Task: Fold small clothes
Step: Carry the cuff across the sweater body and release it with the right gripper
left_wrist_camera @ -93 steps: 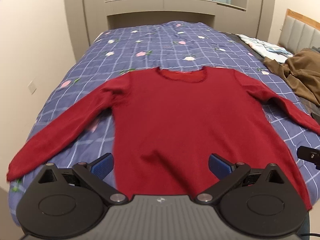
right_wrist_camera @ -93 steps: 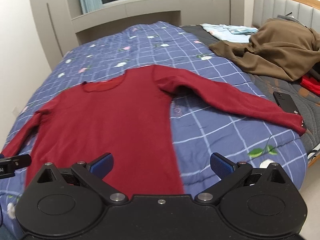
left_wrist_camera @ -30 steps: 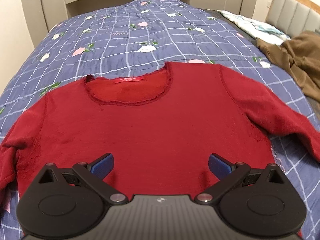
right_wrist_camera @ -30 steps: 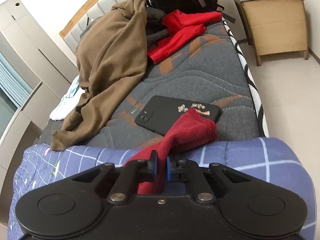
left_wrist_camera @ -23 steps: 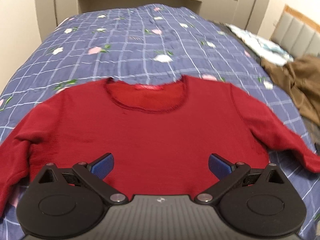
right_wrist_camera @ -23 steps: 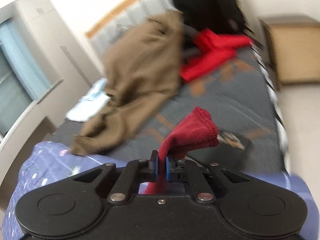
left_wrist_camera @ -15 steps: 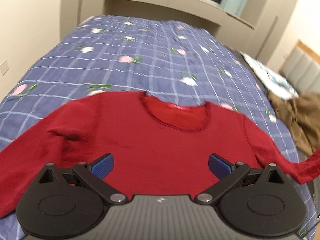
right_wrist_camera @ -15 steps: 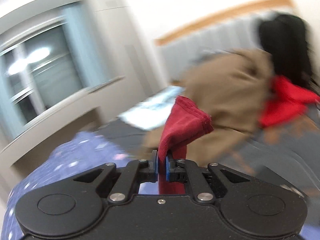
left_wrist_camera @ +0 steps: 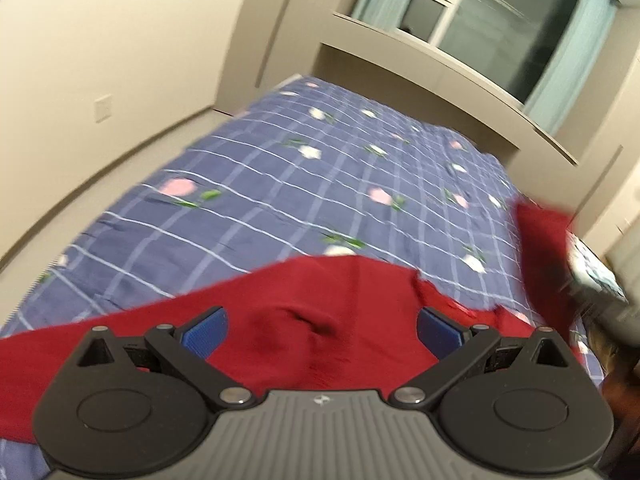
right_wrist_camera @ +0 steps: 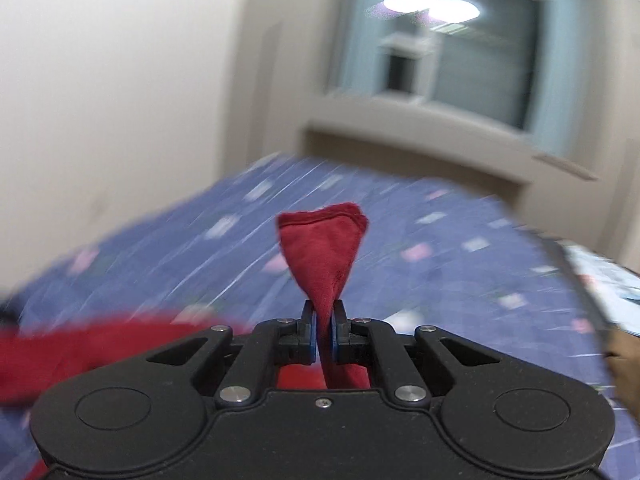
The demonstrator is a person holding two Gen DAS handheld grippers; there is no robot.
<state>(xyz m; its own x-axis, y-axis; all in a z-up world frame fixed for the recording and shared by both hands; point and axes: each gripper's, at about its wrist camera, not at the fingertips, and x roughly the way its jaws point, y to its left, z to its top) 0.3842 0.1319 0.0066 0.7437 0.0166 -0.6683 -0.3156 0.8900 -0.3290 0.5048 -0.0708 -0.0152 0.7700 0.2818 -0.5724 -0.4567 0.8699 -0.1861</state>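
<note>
A dark red long-sleeved sweater lies on the blue checked bedspread. My left gripper is open and empty, its blue pads hovering over the sweater's shoulder area. My right gripper is shut on the sweater's right sleeve cuff, which sticks up above the jaws, lifted off the bed. The raised sleeve also shows in the left wrist view at the right. The rest of the sweater is a red blur in the right wrist view at the lower left.
A beige wall runs along the bed's left side. A window with a deep sill stands behind the bed. Light patterned cloth lies at the bed's right edge. The right wrist view is motion-blurred.
My right gripper, shut on the cuff, has lifted it off the phone and bed edge and swung left over the bedspread. My left gripper has tilted up and moved left, staying open.
</note>
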